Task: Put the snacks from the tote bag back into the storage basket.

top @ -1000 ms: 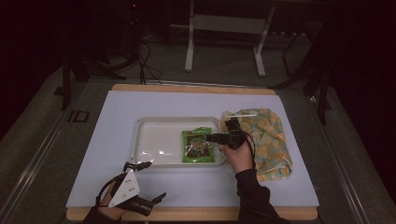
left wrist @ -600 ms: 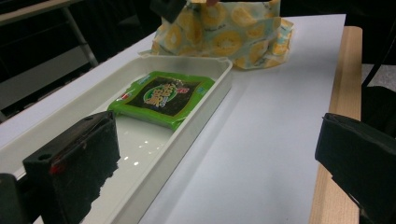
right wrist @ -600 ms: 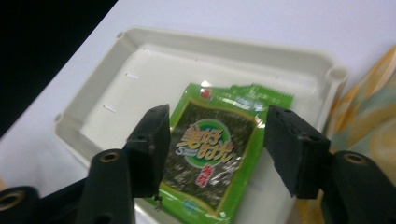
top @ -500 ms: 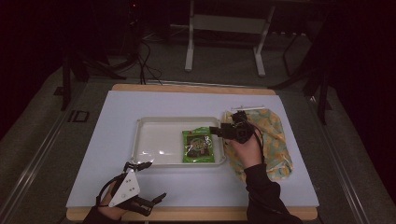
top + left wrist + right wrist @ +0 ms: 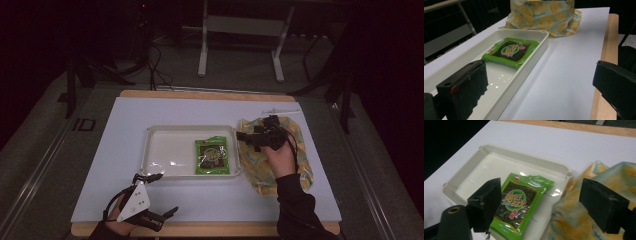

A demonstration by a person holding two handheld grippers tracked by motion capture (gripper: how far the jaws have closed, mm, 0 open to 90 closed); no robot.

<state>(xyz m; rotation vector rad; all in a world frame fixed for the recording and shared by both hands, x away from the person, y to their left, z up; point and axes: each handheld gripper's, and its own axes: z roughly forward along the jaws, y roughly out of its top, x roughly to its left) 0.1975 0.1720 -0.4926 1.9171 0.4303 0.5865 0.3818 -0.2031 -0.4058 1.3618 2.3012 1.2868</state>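
Observation:
A green seaweed snack packet [image 5: 212,156] [image 5: 511,50] [image 5: 520,200] lies flat in the right end of a white tray [image 5: 150,150] [image 5: 534,53] [image 5: 486,167]. Right of the tray lies a yellow lemon-print bag [image 5: 300,165] [image 5: 544,15] [image 5: 574,220]. My right gripper [image 5: 247,140] [image 5: 545,202] hovers over the bag's left edge and points at the tray. Its jaws have just been opening and stand wide, with nothing between them. My left gripper [image 5: 162,195] [image 5: 539,82] rests open near the table's front edge, left of centre, holding nothing.
A white mat [image 5: 200,110] covers the wooden table [image 5: 200,229]. A thin white strip [image 5: 280,111] lies on the mat behind the bag. Metal stand legs [image 5: 202,55] rise from the dark floor beyond the table.
My right gripper has lifted off the packet and drawn back to the right over the bag, its jaws spreading apart. The packet stays in the tray. The left gripper has not moved.

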